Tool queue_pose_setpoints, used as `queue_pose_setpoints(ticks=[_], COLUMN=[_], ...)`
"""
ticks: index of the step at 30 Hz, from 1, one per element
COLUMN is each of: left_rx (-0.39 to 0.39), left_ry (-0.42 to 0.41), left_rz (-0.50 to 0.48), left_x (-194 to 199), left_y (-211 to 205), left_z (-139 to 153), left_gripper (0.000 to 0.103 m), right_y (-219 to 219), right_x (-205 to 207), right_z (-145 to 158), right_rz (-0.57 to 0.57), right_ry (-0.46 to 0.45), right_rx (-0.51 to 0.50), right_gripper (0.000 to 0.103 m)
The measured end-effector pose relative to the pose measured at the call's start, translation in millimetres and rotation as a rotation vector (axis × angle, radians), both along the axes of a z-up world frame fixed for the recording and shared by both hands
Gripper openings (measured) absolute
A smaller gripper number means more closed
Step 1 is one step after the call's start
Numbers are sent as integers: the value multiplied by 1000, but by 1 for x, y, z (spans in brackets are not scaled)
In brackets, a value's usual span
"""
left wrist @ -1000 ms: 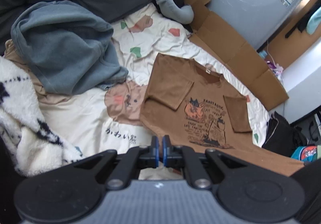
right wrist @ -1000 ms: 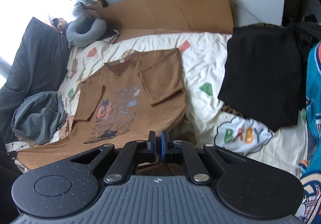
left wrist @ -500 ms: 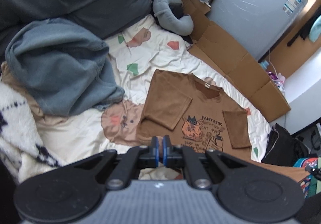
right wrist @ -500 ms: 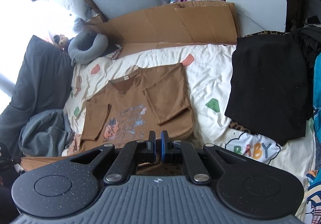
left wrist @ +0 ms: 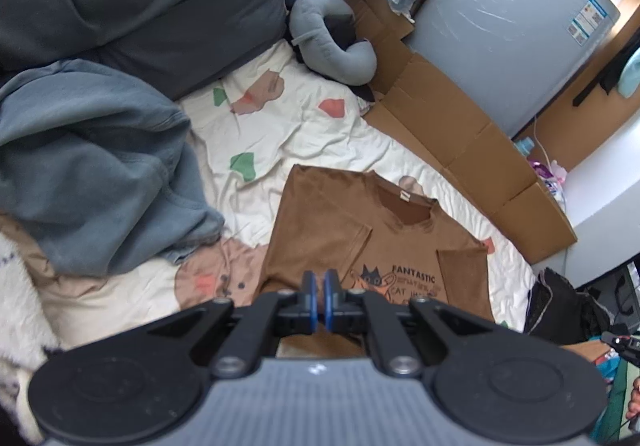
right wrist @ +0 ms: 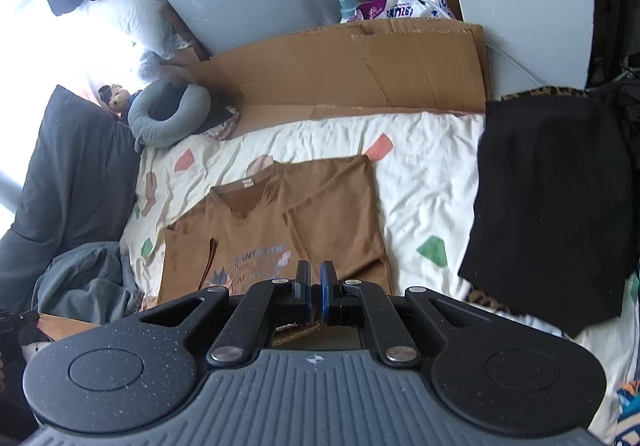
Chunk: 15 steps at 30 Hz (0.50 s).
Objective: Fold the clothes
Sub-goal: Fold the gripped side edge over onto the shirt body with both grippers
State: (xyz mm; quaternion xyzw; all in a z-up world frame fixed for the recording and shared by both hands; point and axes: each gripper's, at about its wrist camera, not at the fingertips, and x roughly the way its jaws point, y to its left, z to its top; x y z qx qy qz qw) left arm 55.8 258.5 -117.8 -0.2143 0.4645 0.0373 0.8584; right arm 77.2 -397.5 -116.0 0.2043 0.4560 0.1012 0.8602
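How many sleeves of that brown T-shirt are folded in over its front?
2. On the brown T-shirt, one sleeve lies folded over the chest left of the print in the left view, the other sleeve right of it.

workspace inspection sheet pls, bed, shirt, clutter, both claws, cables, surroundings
surface: bed sheet, cream with coloured patches, wrinkled
job's things: brown t-shirt lies front up, both sleeves folded inward, hem end drawn up under both claws
clutter: grey-blue sweatshirt heaped beside the shirt; black garment on the other side; grey neck pillow at the head end
grippers: left claw shut on the brown t-shirt; right claw shut on it too, cloth visible beneath its jaws
cables: white cord by the wall, clear of the shirt
surroundings: flattened cardboard along the bed edge; grey appliance behind it
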Motion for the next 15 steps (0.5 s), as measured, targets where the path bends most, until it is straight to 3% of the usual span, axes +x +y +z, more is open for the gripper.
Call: queue_pose_setpoints(ticks=[15], left_rx=[23], left_ry=[2], left_rz=[-5], left_x=[83], left_y=[7], left_z=[-31], left_gripper=[4], right_y=[11], right_x=[84], right_z=[-28], right_rz=[-18], right_ry=[18], right_rx=[-20], right_gripper=[3])
